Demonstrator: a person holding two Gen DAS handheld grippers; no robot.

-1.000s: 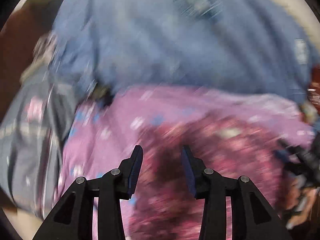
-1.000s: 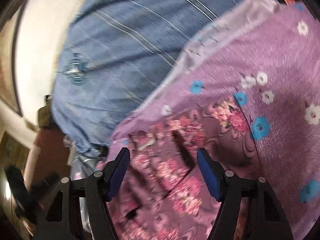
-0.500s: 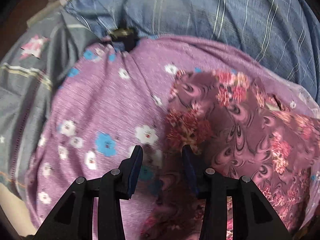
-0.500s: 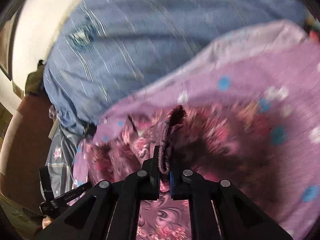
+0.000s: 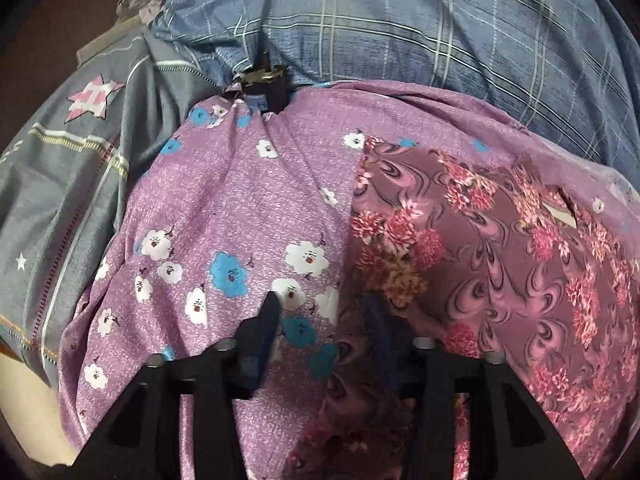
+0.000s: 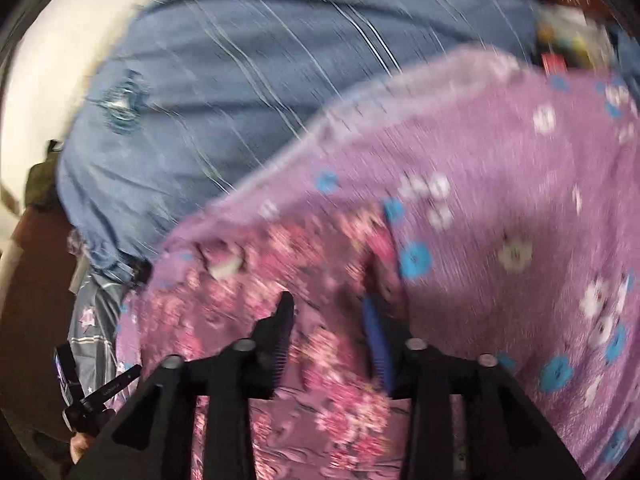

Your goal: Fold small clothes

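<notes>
A small mauve garment with pink flowers and swirls (image 5: 500, 264) lies flat on a lilac sheet with white and blue flowers (image 5: 224, 208). In the right wrist view the garment (image 6: 304, 280) is blurred. My left gripper (image 5: 320, 312) is open, just above the garment's left edge, and holds nothing. My right gripper (image 6: 328, 316) is open over the garment and holds nothing. The other gripper (image 6: 92, 396) shows at the lower left of the right wrist view.
A blue checked pillow (image 5: 420, 24) lies behind the sheet. A grey cloth with a pink star (image 5: 80, 128) lies at the left. A small black object (image 5: 264, 80) sits at the sheet's far edge. A pale wall (image 6: 52, 64) is at the upper left.
My right gripper was shut on a fold of the garment half a second ago. It has let go and is open. The garment now lies flat. The left gripper stayed open.
</notes>
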